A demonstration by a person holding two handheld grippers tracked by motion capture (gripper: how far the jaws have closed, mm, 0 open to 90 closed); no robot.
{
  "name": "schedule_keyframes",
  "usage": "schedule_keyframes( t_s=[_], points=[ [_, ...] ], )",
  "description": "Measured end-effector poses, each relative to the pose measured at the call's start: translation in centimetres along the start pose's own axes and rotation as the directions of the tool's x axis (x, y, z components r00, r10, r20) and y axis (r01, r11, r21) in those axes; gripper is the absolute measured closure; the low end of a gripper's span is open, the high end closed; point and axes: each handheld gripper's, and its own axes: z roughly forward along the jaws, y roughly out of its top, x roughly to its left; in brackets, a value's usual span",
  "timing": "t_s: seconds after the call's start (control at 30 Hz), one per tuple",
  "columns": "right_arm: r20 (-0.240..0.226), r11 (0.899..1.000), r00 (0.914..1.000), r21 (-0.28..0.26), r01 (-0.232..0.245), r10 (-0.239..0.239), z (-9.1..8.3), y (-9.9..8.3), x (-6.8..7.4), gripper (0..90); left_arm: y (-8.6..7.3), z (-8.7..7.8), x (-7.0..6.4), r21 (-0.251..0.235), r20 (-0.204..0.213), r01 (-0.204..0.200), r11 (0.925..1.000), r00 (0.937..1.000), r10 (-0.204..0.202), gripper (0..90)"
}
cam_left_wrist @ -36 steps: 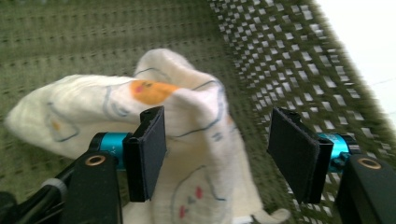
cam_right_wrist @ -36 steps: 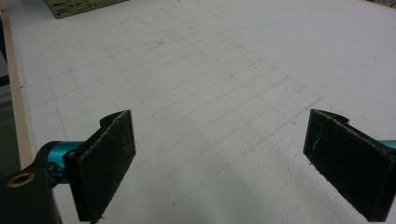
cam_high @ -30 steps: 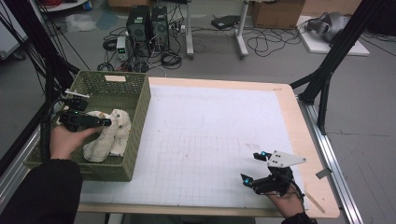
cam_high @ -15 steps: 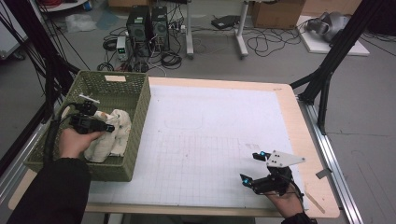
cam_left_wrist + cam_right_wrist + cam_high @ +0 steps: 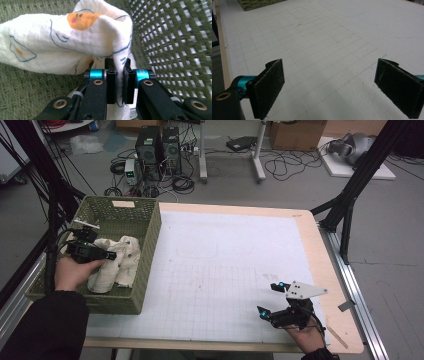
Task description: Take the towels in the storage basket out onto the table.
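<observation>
My left gripper [image 5: 107, 255] inside green mesh basket [image 5: 150, 235], jaws clenched on fold of white printed cloth [image 5: 117, 265]. Cloth [image 5: 62, 42] bunched on basket floor, near side wall; orange and blue print visible. My right gripper [image 5: 267, 300] low over white gridded mat [image 5: 225, 255] at near right, jaws spread wide, nothing between them.

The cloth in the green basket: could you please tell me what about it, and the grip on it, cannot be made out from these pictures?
- Left gripper view: the cloth is cut off by the left edge, and the left gripper covers its lower part.
- High view: the hand hides the cloth's near end; its print is too small.
- High view: the basket floor beneath the cloth is hidden.
</observation>
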Motion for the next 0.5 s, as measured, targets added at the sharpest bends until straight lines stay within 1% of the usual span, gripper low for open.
schedule_keyframes(
  t_s=[0.27,0.33,0.4,0.5],
  points=[
    [0.002,1.0,1.0,-0.003,-0.003,0.003,-0.2,0.0,0.0,8.3,-0.1,-0.9,-0.3,-0.052,0.053,0.009,0.9986,0.9986,-0.006,85.2],
    [0.003,1.0,1.0,-0.003,-0.002,0.002,-0.2,0.0,0.0,8.3,-0.2,-1.1,-0.3,-0.064,0.072,0.014,0.9979,0.9974,-0.009,85.3],
    [0.003,1.0,1.0,-0.002,-0.006,0.006,-0.2,0.0,0.0,8.3,-0.2,-1.3,-0.3,-0.077,0.079,0.017,0.9969,0.9968,-0.011,85.3],
    [0.004,1.0,1.0,-0.003,-0.004,0.004,-0.2,0.0,0.0,8.3,-0.4,-1.6,-0.3,-0.103,0.101,0.031,0.9943,0.9947,-0.02,85.5]
  ],
)
